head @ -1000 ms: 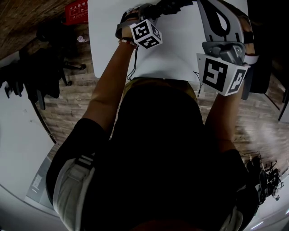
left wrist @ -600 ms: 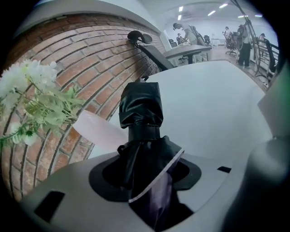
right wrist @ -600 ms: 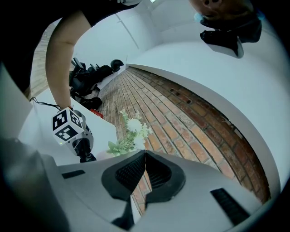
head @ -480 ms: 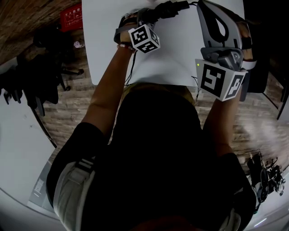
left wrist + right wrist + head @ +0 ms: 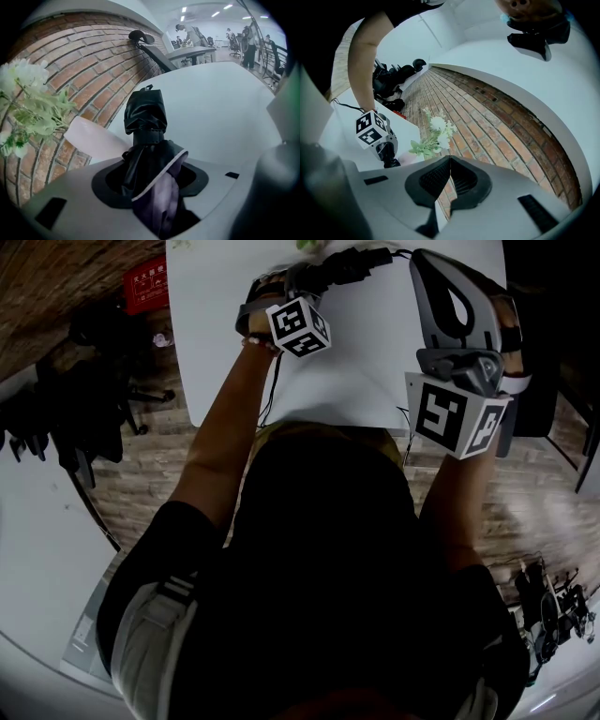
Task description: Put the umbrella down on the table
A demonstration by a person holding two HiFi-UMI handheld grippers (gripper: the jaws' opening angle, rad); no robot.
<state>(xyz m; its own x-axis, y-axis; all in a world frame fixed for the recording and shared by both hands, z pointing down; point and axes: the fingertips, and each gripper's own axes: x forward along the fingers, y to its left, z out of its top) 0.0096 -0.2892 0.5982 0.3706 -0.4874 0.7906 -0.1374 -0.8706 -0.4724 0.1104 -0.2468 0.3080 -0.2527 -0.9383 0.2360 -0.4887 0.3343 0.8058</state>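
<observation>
The folded black umbrella (image 5: pixel 145 119) sticks out from my left gripper (image 5: pixel 152 178), which is shut on its dark canopy folds; a purple lining shows by the jaws. Its strapped end hangs over the white table (image 5: pixel 225 108). In the head view the left gripper (image 5: pixel 314 276) holds the umbrella (image 5: pixel 354 259) above the table (image 5: pixel 375 352) near its far edge. My right gripper (image 5: pixel 431 263) hovers at the table's right side. Its jaws (image 5: pixel 450 176) are shut together with nothing between them, pointing toward the brick wall.
White flowers with green leaves (image 5: pixel 28 108) and a pale pink piece (image 5: pixel 91 140) stand at the table's far edge against a brick wall (image 5: pixel 506 136). Black office chairs (image 5: pixel 84 399) and a red box (image 5: pixel 145 282) sit on the floor to the left.
The left gripper keeps the umbrella over the table in the same place. The right gripper has shifted only slightly beside it.
</observation>
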